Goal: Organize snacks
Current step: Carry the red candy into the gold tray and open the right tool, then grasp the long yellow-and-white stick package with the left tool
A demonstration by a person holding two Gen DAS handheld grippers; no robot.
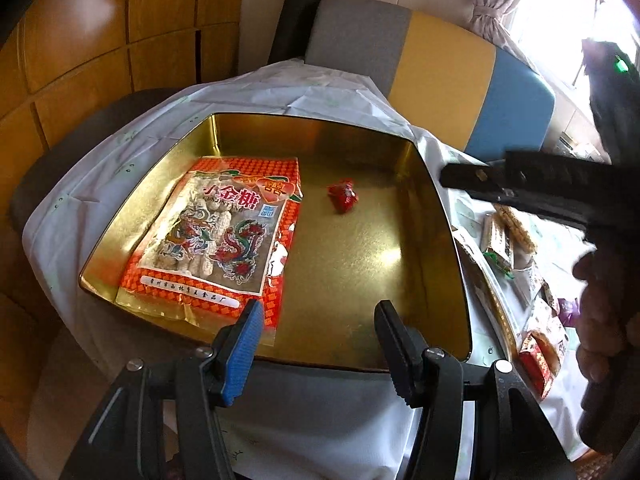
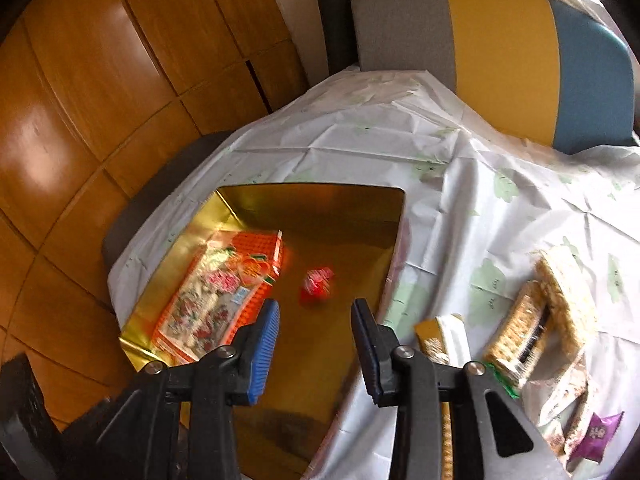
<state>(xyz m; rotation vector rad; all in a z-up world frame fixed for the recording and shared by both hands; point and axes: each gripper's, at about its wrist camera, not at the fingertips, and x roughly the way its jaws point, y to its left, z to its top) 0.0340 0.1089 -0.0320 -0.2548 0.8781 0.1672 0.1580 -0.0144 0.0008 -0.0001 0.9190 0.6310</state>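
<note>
**Both tongs empty over the tin**

My left tongs (image 1: 320,344) gape wide, holding nothing, at lower centre over the gold tin (image 1: 448,240). My right tongs (image 2: 316,344) stand partly open, also empty. In the tin lie an orange bag (image 1: 216,236) and a red candy (image 1: 342,198), which is blurred in the right view. More snacks (image 2: 532,320) at the right edge are cut off.

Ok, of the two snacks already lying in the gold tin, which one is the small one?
The red-wrapped candy, alone near the middle of the gold tin; the other is a large flat orange candy bag along the tin's left side.
</note>
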